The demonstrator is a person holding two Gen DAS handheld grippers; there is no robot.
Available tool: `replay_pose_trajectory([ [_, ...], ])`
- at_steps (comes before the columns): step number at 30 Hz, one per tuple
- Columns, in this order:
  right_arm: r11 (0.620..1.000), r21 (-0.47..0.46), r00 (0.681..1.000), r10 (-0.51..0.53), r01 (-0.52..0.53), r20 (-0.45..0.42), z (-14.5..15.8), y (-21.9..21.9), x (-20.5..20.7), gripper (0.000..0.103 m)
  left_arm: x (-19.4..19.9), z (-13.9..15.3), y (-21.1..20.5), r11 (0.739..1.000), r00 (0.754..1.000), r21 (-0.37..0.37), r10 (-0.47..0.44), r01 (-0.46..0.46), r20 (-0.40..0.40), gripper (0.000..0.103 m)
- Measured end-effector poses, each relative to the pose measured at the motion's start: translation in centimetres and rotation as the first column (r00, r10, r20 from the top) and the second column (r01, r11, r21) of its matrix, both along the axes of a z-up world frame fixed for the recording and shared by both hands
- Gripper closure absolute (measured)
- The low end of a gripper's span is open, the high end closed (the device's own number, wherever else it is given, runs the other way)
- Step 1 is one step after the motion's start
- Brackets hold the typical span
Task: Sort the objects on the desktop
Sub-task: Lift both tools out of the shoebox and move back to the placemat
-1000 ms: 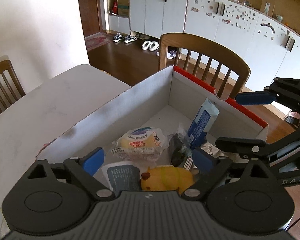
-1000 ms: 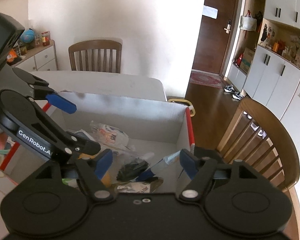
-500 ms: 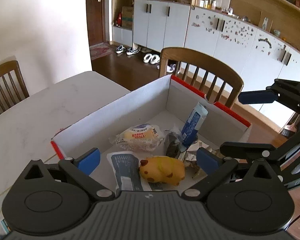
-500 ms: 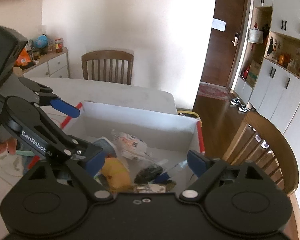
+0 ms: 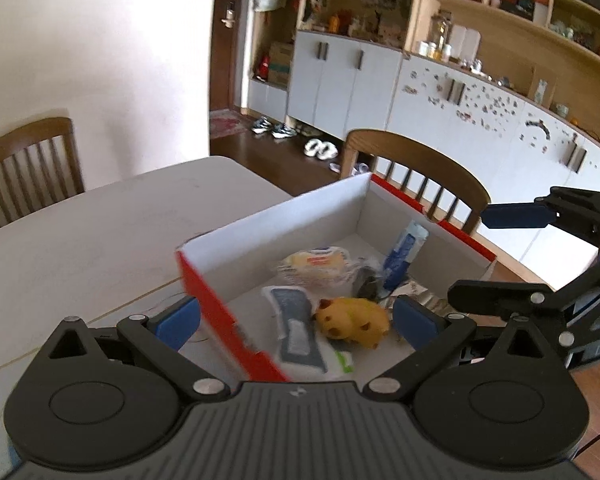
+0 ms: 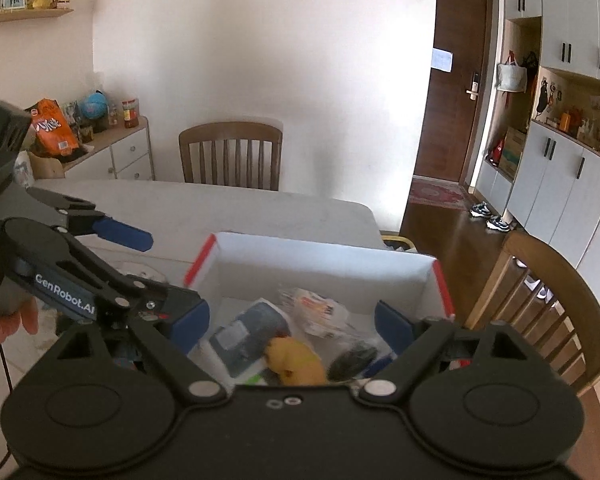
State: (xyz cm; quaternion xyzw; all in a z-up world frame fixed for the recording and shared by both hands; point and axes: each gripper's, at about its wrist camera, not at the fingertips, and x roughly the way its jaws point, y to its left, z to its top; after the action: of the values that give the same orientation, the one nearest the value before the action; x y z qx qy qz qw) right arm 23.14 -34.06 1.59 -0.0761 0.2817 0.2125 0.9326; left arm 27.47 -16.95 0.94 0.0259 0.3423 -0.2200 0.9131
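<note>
A white cardboard box with red edges stands on the white table. In it lie a yellow plush toy, a blue-grey packet, a wrapped bun, a dark item and a blue carton leaning on the far wall. My left gripper is open and empty above the box's near corner. My right gripper is open and empty above the box.
Wooden chairs stand at the table's far side and beside the box. The bare white tabletop stretches left of the box. White cabinets line the wall, and a sideboard with clutter stands at the left.
Both grippers have pulled back and risen away from the box, staying open. The box now looks smaller and its near red corner shows in the left wrist view.
</note>
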Motion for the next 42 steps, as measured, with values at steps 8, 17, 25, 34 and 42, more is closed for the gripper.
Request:
replay_pose_trajectory([
  [8,1.000,0.017,1.000,0.003,-0.003,-0.002,0.2,4.3,-0.9,0.013,-2.7,-0.3,5.0,1.000,0.999,-0.003,0.029,-0.029,0.022,0.000],
  [17,0.999,0.037,1.000,0.007,-0.006,-0.014,0.1,8.8,-2.3,0.013,-5.2,-1.0,10.2,1.000,0.999,-0.002,0.027,-0.027,0.020,0.000],
  [25,0.999,0.037,0.999,0.025,-0.024,-0.032,-0.4,12.9,-3.0,0.013,-6.6,-2.5,14.9,0.999,0.999,0.001,0.040,-0.040,-0.002,0.000],
  [34,0.999,0.014,0.997,0.049,-0.048,-0.062,-2.0,16.9,-3.7,0.013,-7.3,-4.8,18.3,0.999,0.999,0.034,0.032,-0.031,-0.021,0.000],
  [42,0.998,-0.014,0.993,0.059,-0.061,-0.098,-4.1,19.2,-3.5,0.013,-6.4,-6.8,20.8,0.997,0.995,0.034,0.075,-0.073,-0.069,0.000],
])
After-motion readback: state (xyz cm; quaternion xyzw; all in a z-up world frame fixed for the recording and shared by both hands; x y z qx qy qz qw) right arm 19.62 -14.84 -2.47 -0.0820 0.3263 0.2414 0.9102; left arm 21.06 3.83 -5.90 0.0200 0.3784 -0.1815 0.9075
